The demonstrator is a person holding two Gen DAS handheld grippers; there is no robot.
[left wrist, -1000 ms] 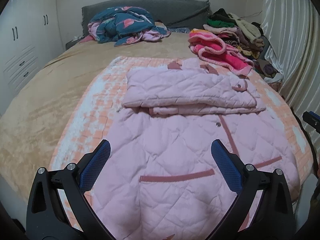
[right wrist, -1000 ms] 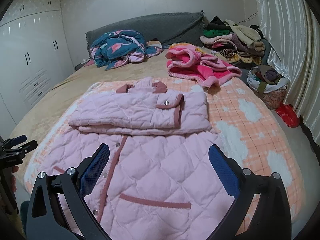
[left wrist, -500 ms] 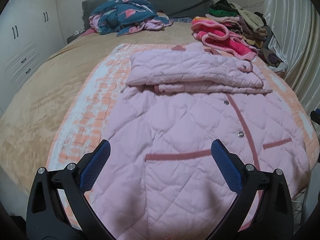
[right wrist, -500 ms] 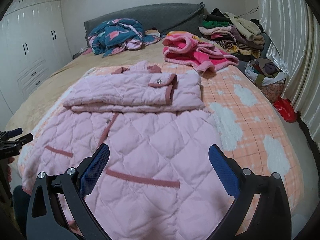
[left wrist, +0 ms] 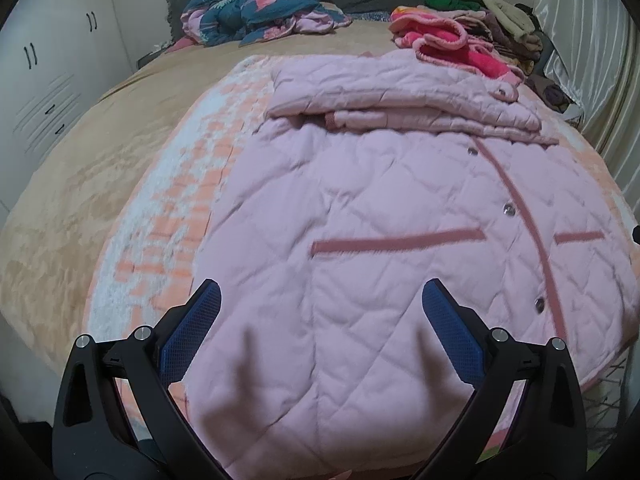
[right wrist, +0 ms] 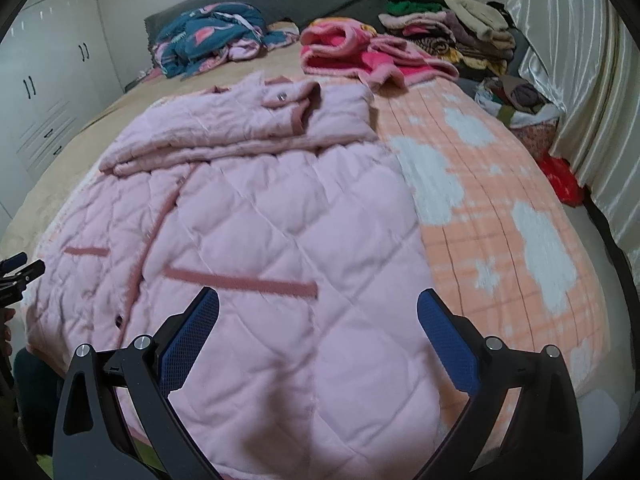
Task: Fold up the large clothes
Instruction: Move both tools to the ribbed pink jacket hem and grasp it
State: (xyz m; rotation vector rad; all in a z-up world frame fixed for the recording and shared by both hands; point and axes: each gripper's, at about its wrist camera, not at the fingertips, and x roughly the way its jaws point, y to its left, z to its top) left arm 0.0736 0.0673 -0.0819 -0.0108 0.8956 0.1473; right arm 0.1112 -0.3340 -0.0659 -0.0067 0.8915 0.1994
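Note:
A large pink quilted coat [left wrist: 380, 208] lies flat on the bed, front up, with dark pink trim and snap buttons. Its sleeves are folded across the chest at the far end [left wrist: 400, 100]. It also shows in the right wrist view [right wrist: 280, 208]. My left gripper [left wrist: 320, 320] is open and empty, low over the coat's hem on its left side. My right gripper [right wrist: 318, 320] is open and empty, low over the hem on the coat's right side. The left gripper's tip shows at the left edge of the right wrist view [right wrist: 16, 268].
An orange and white blanket [right wrist: 500, 208] lies under the coat on a tan bedspread [left wrist: 80, 168]. A bright pink garment [right wrist: 360, 56], a teal floral quilt [left wrist: 256, 8] and a clothes pile [right wrist: 448, 28] lie at the headboard. White wardrobes [left wrist: 48, 80] stand left, curtains [right wrist: 580, 80] right.
Both grippers have moved forward and down toward the coat's hem, so the coat fills more of each view. Both stay open. The coat has not moved.

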